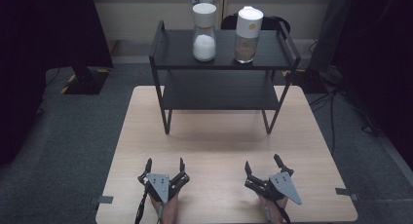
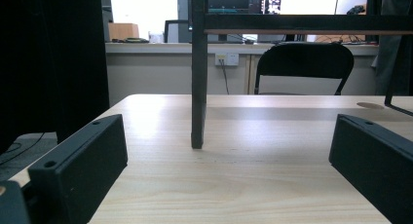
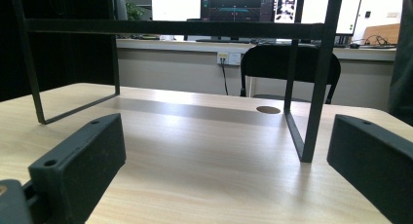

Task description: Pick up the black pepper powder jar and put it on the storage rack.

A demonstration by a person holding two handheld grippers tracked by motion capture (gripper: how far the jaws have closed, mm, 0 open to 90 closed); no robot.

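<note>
Sitting on the wooden desk (image 1: 219, 141) is a black two-tier rack (image 1: 221, 63), holding a white-filled jar (image 1: 204, 31) and a brown-filled one (image 1: 248, 34) on top. Well in front of the rack rest the left gripper (image 1: 164, 166) and right gripper (image 1: 262, 164) (both jaws wide apart, holding nothing).

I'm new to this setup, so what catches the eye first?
Two white-capped jars stand side by side on the top shelf of a black rack at the table's far end. Near the front edge, the left claw and right claw rest open, holding nothing.
</note>
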